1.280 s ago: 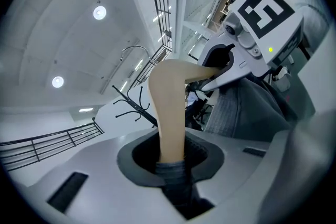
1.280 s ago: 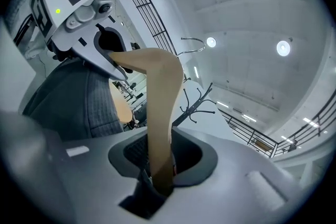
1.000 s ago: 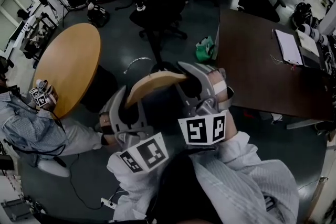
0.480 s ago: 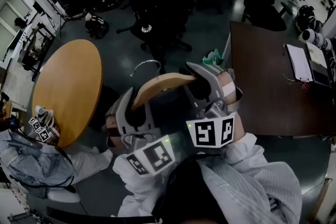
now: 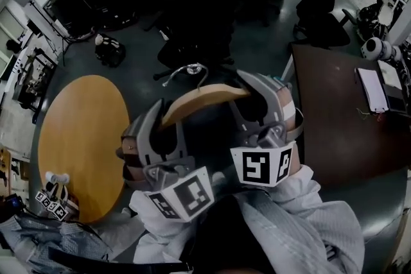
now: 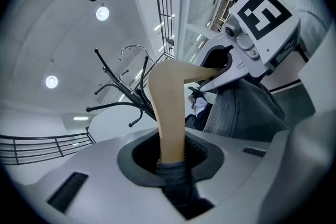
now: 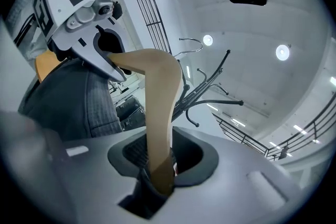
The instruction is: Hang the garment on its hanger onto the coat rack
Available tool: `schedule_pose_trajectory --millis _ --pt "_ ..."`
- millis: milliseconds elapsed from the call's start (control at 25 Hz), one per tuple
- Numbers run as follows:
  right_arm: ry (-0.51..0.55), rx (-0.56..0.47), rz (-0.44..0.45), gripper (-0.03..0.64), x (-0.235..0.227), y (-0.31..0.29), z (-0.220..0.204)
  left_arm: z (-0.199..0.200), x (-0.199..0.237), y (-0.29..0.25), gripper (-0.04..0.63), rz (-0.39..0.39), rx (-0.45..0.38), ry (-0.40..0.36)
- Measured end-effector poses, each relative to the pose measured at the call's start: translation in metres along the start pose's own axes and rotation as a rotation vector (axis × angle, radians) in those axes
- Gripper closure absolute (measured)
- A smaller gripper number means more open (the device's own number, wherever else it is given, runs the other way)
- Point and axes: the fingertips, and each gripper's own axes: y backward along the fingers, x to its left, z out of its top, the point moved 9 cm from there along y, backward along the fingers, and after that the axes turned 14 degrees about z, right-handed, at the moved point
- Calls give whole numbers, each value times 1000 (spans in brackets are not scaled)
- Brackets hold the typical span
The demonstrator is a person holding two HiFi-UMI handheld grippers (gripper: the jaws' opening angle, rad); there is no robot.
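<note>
Both pairs of jaws pinch the wooden hanger (image 5: 202,101), one end each.
My left gripper (image 5: 157,128) clamps its 8 o'clock end and my right gripper (image 5: 257,96) its 3 o'clock end. The grey garment (image 6: 241,107) drapes it, with the hook (image 5: 186,70) at 12, near the coat rack (image 6: 123,94).

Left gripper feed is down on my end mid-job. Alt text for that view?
The left gripper is clamped on one arm of the wooden hanger, with the right gripper gripping the other arm and the grey garment hanging beside it. The hanger's metal hook sits close to the black coat rack prongs.
</note>
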Motion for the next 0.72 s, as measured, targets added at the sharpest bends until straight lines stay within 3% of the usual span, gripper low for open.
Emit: schedule_pose_trajectory --millis 400,720 --pt "6 -23 -17 520 -50 -84 -17 -10 10 -98 522 39 -8 -9" --pt "47 -66 -13 520 -85 -118 -24 -4 15 -140 522 75 13 11"
